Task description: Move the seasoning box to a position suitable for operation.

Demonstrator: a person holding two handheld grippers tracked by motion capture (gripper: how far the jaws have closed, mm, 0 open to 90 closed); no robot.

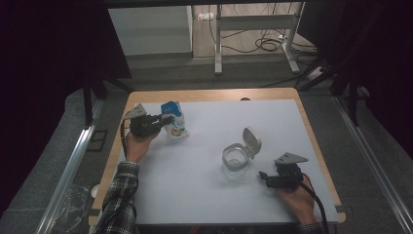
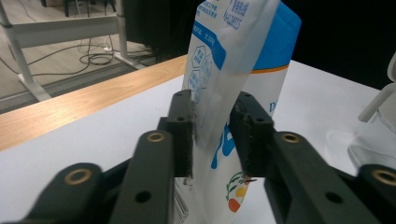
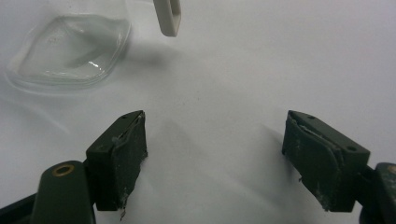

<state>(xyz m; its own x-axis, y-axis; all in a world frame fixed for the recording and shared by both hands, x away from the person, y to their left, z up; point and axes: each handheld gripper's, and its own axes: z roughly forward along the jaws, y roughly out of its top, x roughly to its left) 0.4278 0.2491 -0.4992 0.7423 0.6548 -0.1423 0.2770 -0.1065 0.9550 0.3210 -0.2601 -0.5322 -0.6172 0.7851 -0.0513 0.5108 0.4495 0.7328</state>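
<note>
**White mat, pouch pinched at nine o'clock**

White table [image 1: 204, 195] under dim light. At nine o'clock the left gripper [image 2: 212, 135] clenches the standing pouch [image 2: 233, 70]. Toward four o'clock sits the open jar [image 1: 236, 158]; the right gripper [image 3: 215, 158] gapes, holding nothing. Thin, floppy film could slip or buckle once lifted.

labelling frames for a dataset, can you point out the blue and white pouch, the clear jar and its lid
blue and white plastic pouch [image 2: 243, 51], left gripper view, upper front panel
clear plastic jar [image 1: 235, 159], high view, rim
white flip lid [image 1: 252, 140], high view, inner face of the open lid
</note>
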